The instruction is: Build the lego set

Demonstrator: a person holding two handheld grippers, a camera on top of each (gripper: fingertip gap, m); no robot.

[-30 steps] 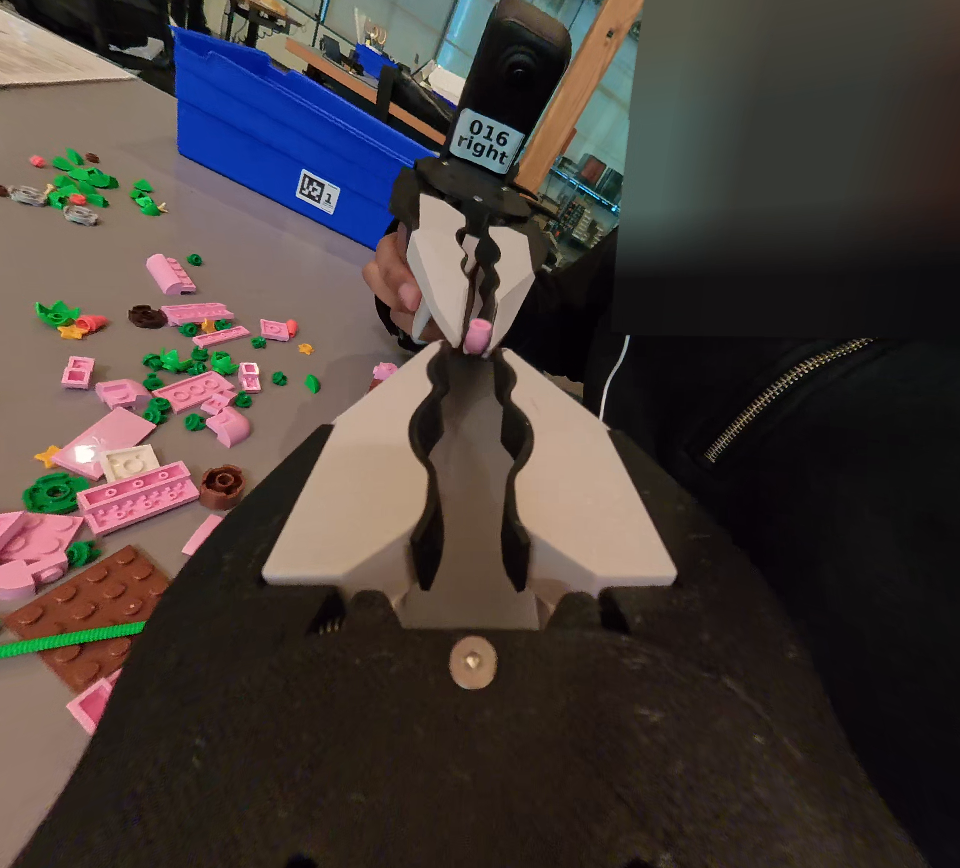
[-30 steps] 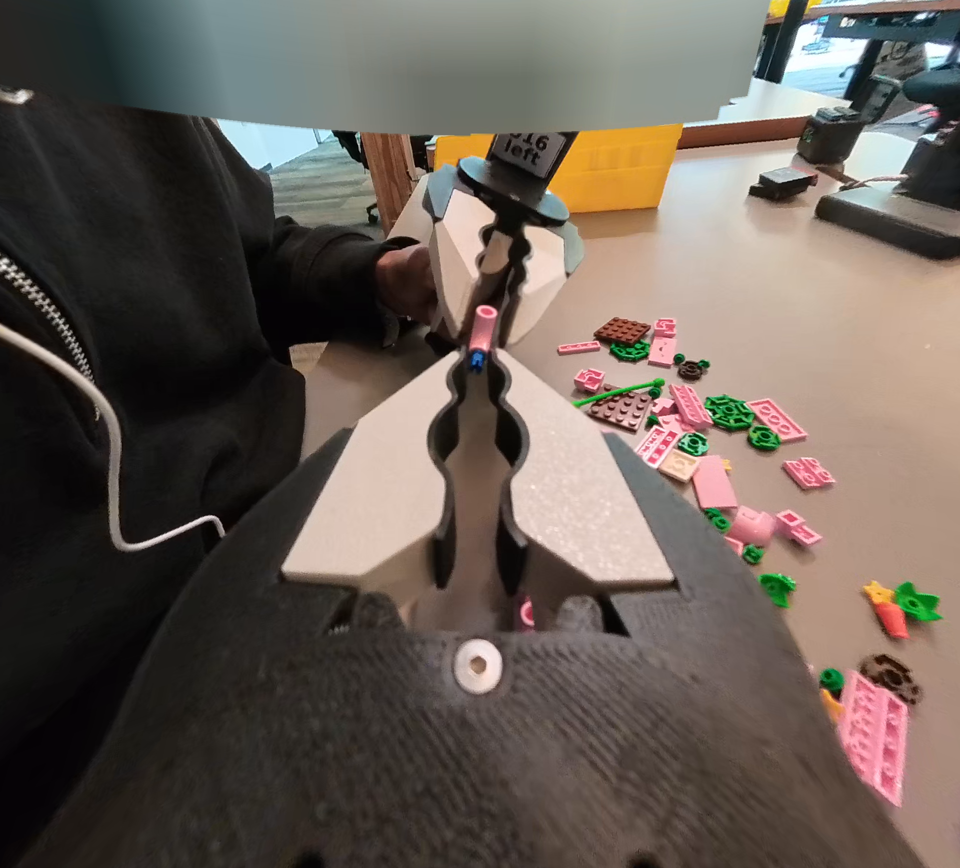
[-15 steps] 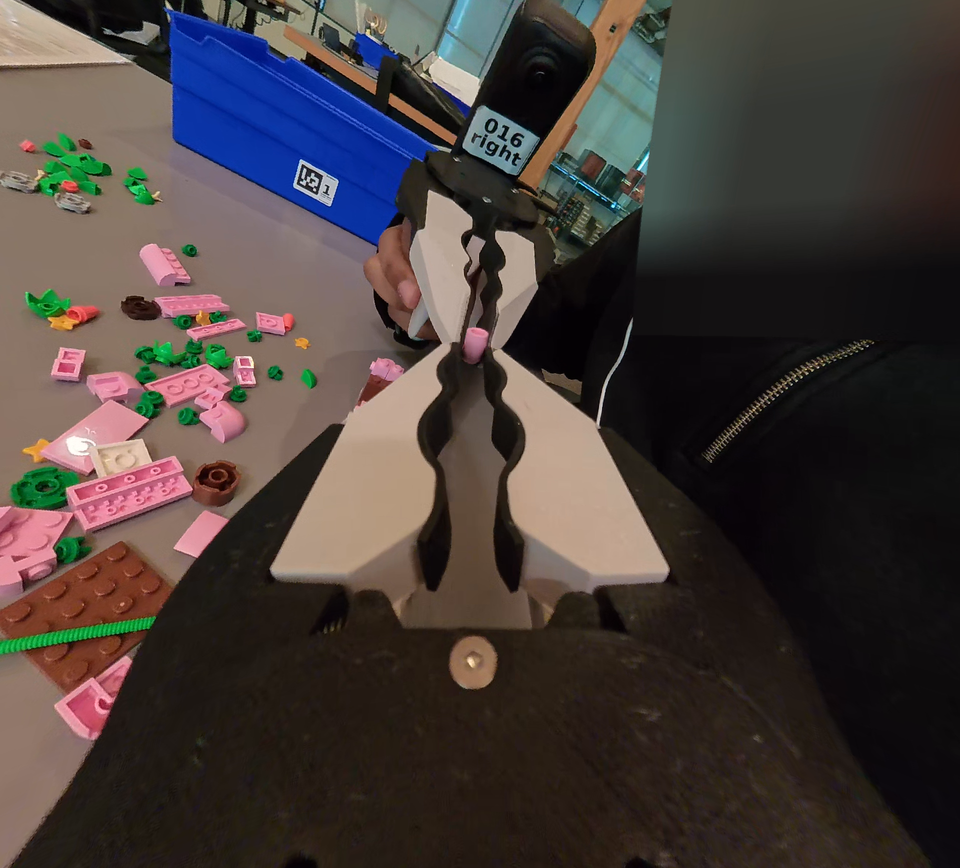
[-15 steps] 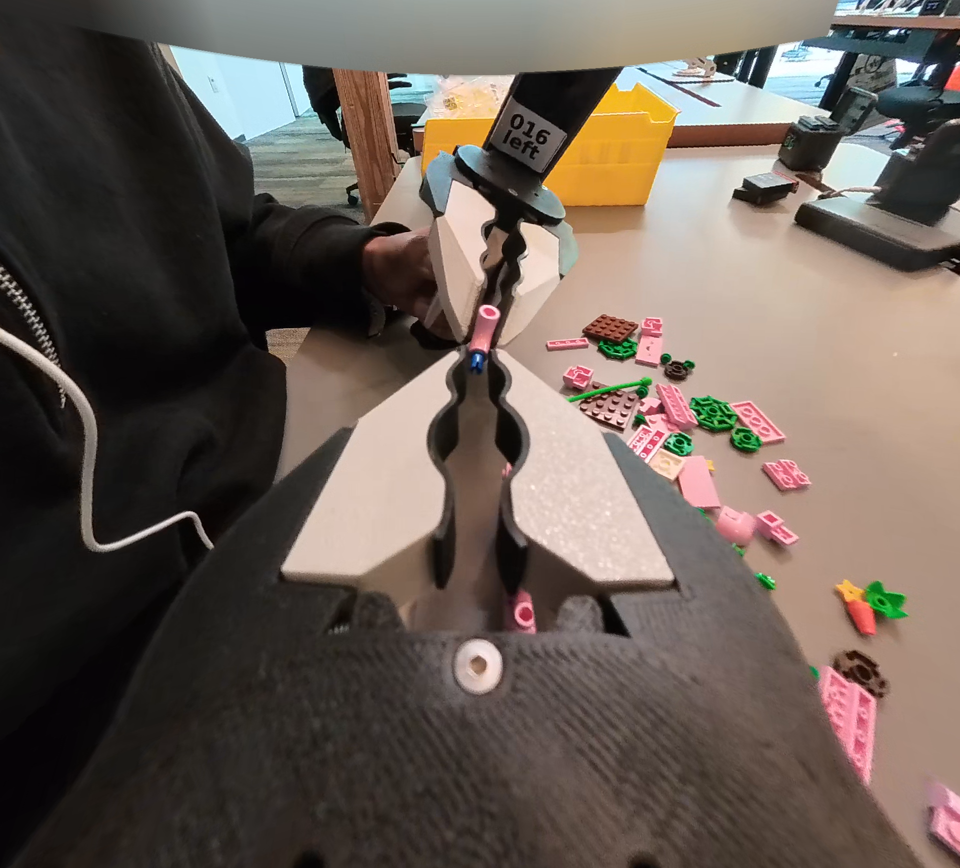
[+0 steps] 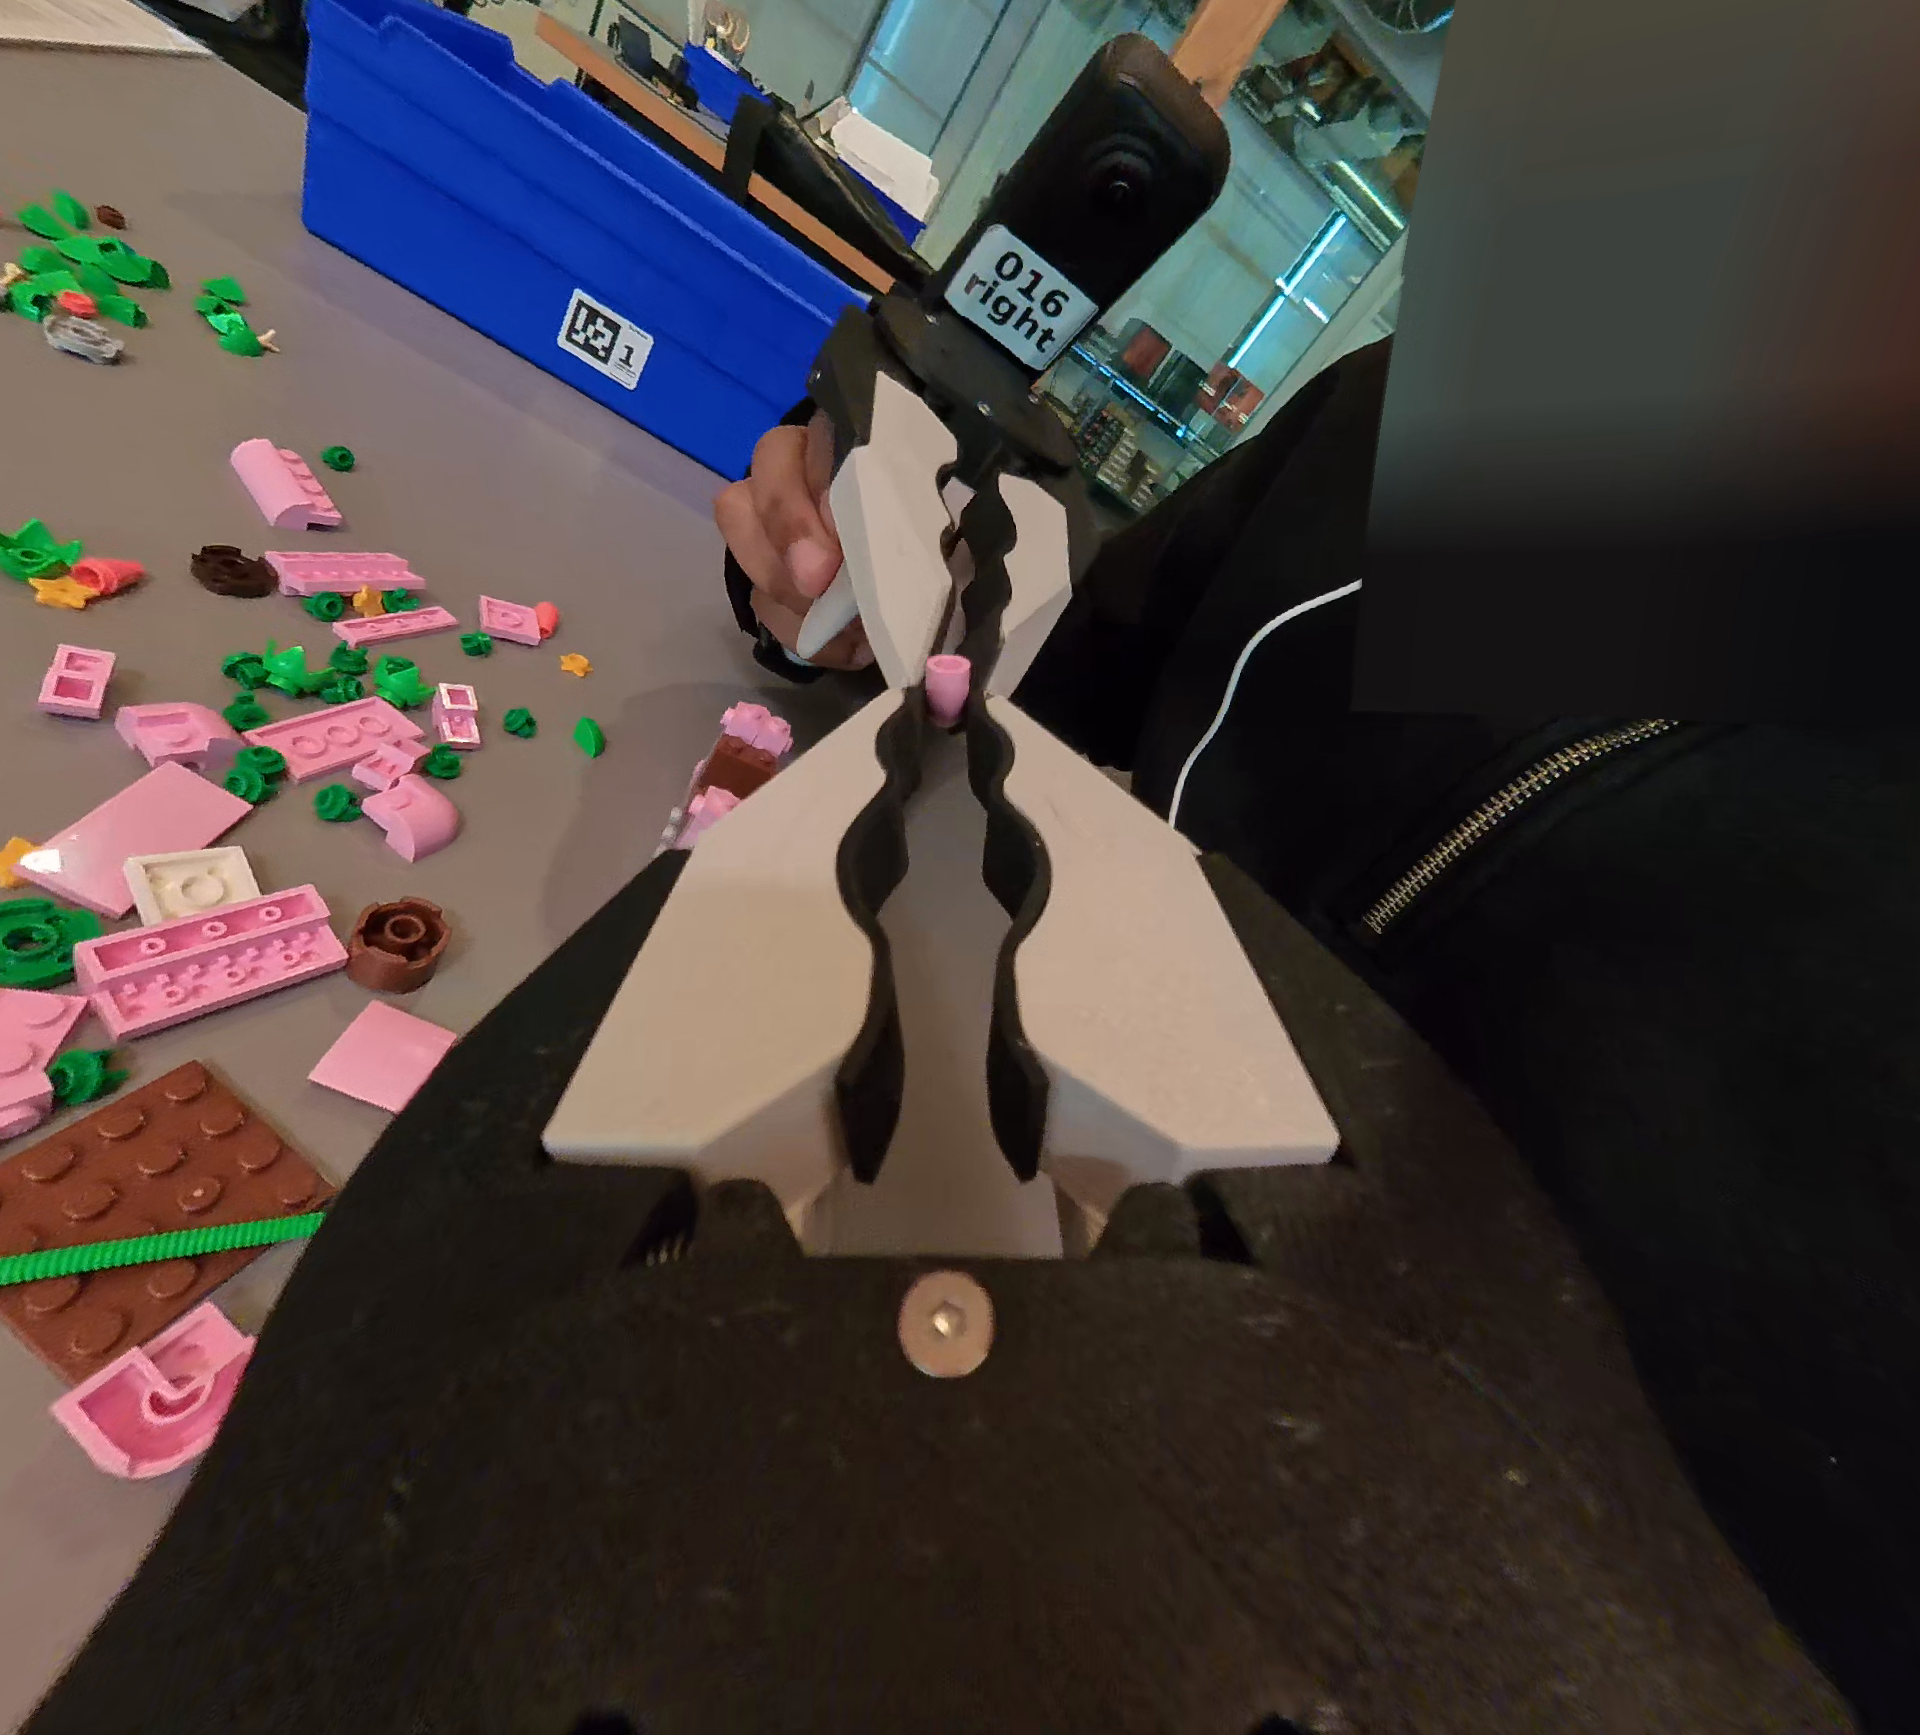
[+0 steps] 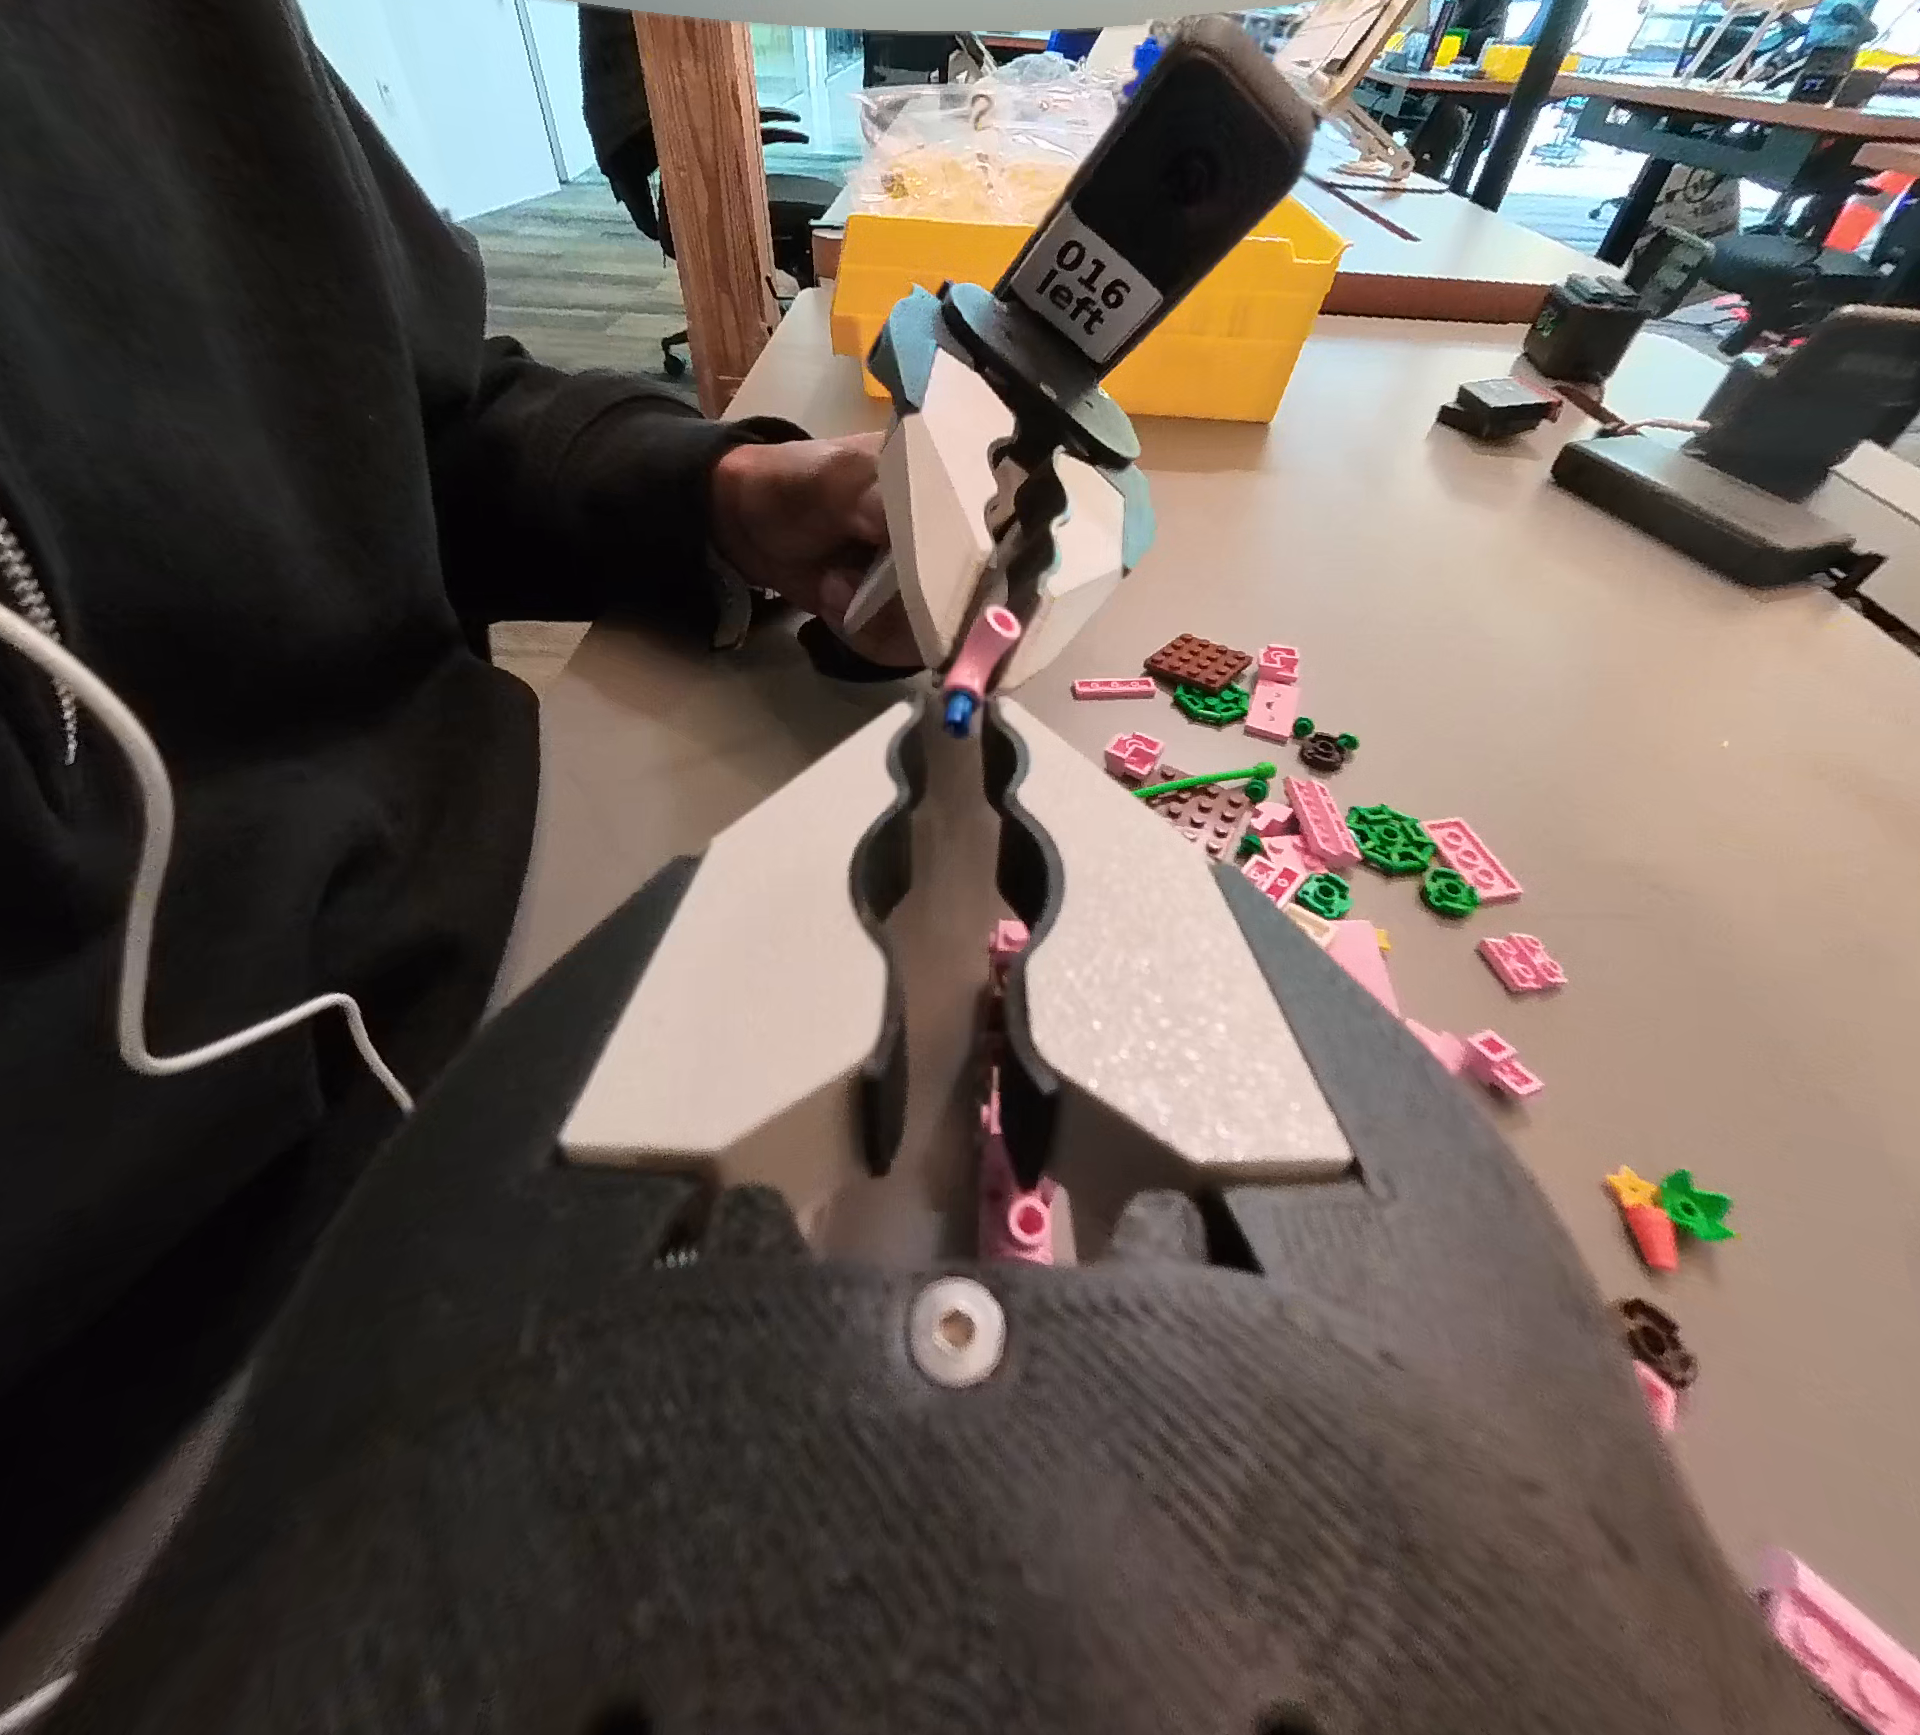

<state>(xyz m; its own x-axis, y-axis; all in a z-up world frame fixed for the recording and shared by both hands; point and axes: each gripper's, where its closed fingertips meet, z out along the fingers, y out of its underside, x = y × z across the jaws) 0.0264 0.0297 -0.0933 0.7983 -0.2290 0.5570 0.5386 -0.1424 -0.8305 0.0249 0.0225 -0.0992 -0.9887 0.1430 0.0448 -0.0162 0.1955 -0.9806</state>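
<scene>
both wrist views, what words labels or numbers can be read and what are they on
I can't quote writing; these bear it:
Pale label below the black camera, left wrist view.
White label below the dark camera, right wrist view.
Coded sticker on the blue bin.

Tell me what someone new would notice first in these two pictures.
First, the two tongs meeting tip to tip above the grey table: the left tongs and right tongs both pinch one small pink tube with a blue pin at its end. Next, the scatter of pink, green and brown lego pieces on the table beside them.
</scene>
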